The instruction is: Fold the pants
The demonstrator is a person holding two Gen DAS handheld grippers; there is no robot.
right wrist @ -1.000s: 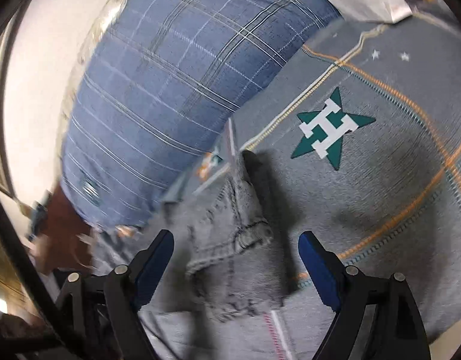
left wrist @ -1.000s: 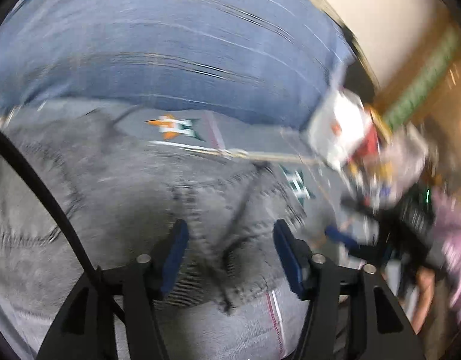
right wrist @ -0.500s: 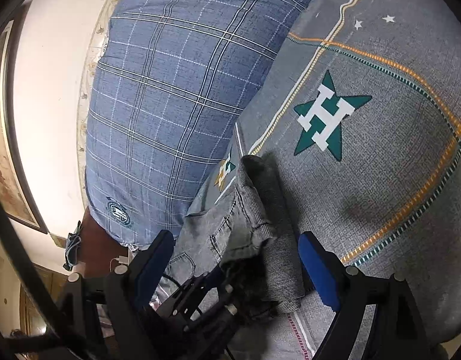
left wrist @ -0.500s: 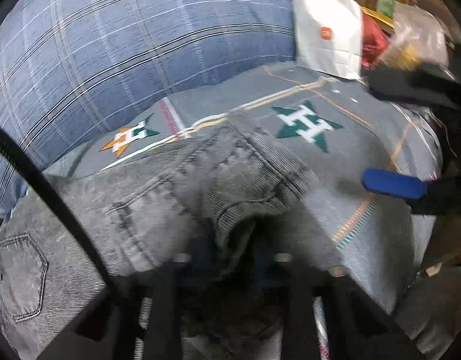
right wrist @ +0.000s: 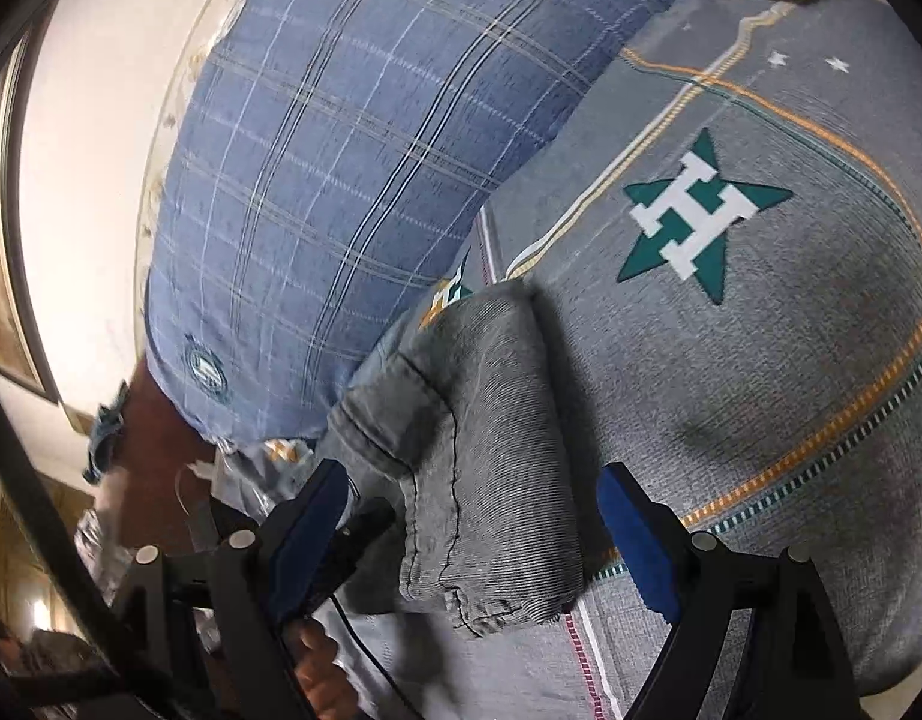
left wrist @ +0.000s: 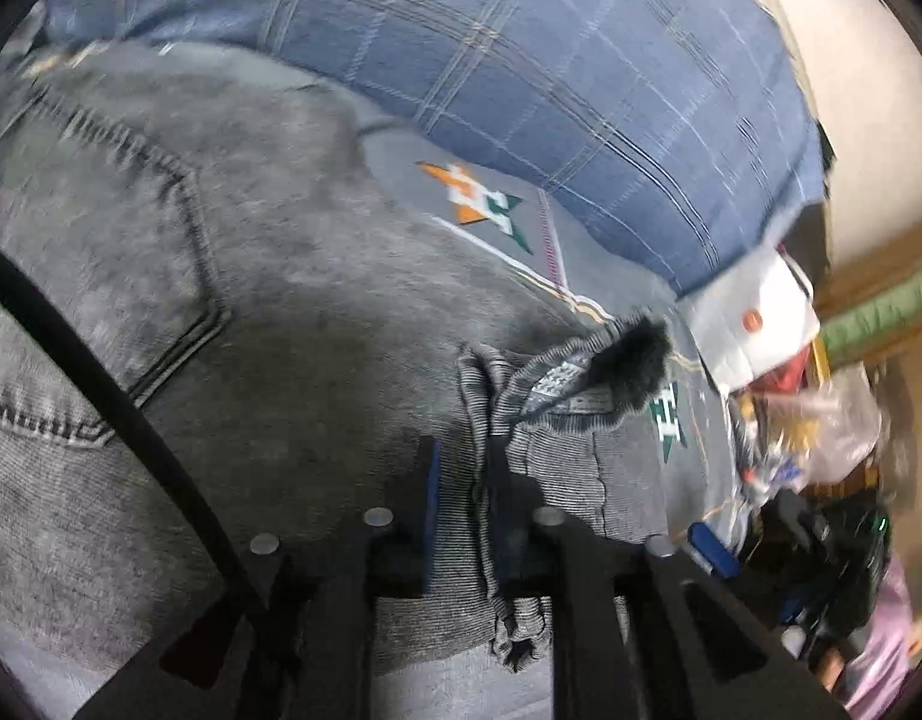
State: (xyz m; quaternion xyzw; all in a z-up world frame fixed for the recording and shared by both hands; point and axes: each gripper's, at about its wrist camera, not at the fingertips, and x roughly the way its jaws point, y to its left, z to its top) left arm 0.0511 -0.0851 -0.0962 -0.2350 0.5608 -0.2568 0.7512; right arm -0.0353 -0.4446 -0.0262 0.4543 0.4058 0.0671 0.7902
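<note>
Grey denim pants (left wrist: 221, 300) lie on a grey bedsheet (right wrist: 820, 360). One end of them is folded over into a thick roll (right wrist: 490, 420). My left gripper (left wrist: 466, 498) has a hem ridge of the pants between its pads. Its jaws are opening, but the cloth still touches both pads. My right gripper (right wrist: 472, 540) stands open astride the folded end, with both blue pads clear of the cloth. One of its blue pads (left wrist: 709, 552) shows at the right of the left wrist view. A hand (right wrist: 323, 678) holds the left tool.
A big blue plaid pillow (right wrist: 341, 180) borders the pants on the far side, against the wall. A white bag (left wrist: 754, 324) and a heap of clutter (left wrist: 820, 450) sit past the sheet's end. Bare sheet with a green star emblem (right wrist: 694, 216) lies to the right.
The left gripper closed on the pants' fold, carried it over and down while rolling, and its jaws have since widened a little. The folded end now lies flatter between the right fingers. The right gripper barely moved.
</note>
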